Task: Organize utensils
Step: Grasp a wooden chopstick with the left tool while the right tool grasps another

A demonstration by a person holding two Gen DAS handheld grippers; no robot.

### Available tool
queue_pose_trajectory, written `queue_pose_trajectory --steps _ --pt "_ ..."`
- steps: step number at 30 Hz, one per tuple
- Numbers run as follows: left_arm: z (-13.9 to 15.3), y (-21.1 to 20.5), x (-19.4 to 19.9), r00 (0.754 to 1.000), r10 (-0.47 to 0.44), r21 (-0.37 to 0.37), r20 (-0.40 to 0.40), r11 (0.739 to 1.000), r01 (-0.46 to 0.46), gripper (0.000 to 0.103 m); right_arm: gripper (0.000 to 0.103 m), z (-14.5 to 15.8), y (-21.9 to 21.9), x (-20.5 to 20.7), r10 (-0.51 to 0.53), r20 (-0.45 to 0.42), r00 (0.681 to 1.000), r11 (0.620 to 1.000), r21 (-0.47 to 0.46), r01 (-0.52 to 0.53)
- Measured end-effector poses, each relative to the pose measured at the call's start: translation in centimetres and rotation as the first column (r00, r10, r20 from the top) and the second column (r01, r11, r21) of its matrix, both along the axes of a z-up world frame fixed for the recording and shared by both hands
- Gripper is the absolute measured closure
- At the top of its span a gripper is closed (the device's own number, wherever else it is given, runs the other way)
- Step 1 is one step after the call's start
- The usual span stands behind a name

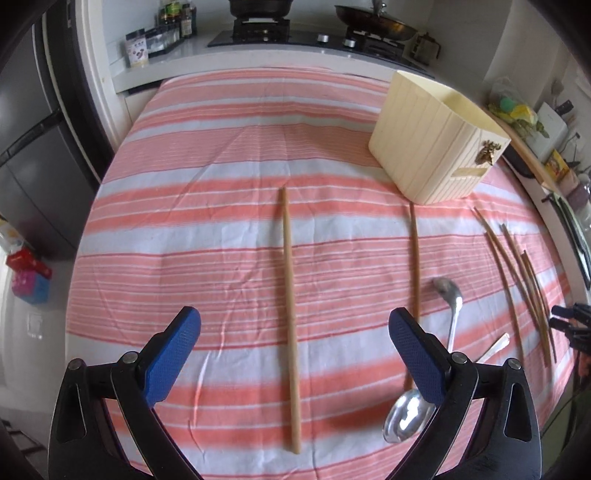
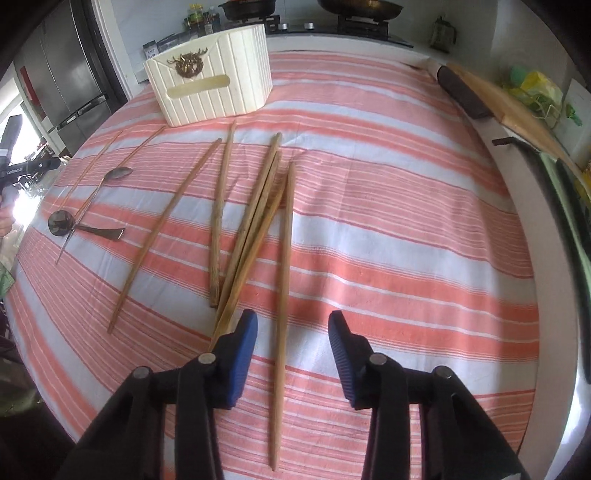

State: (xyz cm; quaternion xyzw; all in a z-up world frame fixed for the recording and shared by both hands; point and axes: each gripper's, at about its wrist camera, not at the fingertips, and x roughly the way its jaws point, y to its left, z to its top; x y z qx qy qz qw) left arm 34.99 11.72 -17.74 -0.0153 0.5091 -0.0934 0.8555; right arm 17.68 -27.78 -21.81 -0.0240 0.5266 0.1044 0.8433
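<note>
A long wooden chopstick point(image 1: 289, 258) lies alone on the striped cloth, running between the wide-apart fingers of my open left gripper point(image 1: 293, 317). To its right lie another chopstick point(image 1: 415, 258) and two metal spoons point(image 1: 448, 295) point(image 1: 406, 417). In the right wrist view, several chopsticks point(image 2: 251, 221) lie in a loose heap. One of them point(image 2: 283, 295) passes between the blue pads of my right gripper point(image 2: 293, 319), which stand apart from it on both sides. A cream ribbed box point(image 1: 432, 147) point(image 2: 214, 88) stands at the far side.
The striped tablecloth point(image 2: 406, 240) covers the table. A wooden board point(image 2: 517, 110) and a dark block point(image 2: 461, 92) line the right edge. Behind are a stove with pans point(image 1: 258, 29) and jars point(image 1: 170, 26); a dark fridge point(image 1: 33, 147) stands at the left.
</note>
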Motion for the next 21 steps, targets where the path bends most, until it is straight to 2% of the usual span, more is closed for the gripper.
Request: queue_pose_trajectory --steps 5,11,14,17,20,21 --pt "-2.6 0.3 3.7 0.998 -0.005 0.009 -0.069 1.000 0.005 0.013 0.083 -1.1 0.8 2.7 0.044 -0.053 0.998 0.997 -0.058 -0.047" --pt "-4.2 0.1 7.5 0.994 -0.018 0.051 -0.105 0.998 0.024 0.021 0.085 -1.1 0.7 6.4 0.048 -0.090 0.995 0.997 -0.052 -0.053" --pt "-4.3 -0.6 8.9 0.994 -0.037 0.107 -0.098 0.993 0.047 0.024 0.087 -0.9 0.7 8.4 0.050 -0.106 0.993 0.997 -0.050 -0.056" --pt "-4.3 -1.4 9.9 0.993 -0.055 0.155 -0.101 0.985 0.070 0.032 0.087 -0.9 0.8 10.1 0.053 -0.121 0.991 0.997 -0.043 -0.059" --pt "-3.9 -2.5 10.4 0.992 -0.079 0.163 -0.103 0.982 0.095 0.055 0.087 -0.9 1.4 11.8 0.062 -0.127 0.990 0.995 -0.064 -0.070" --pt "-3.9 -3.0 10.5 0.991 -0.090 0.158 -0.103 0.982 0.105 0.069 0.087 -0.8 1.4 12.3 0.057 -0.124 0.991 0.996 -0.062 -0.065"
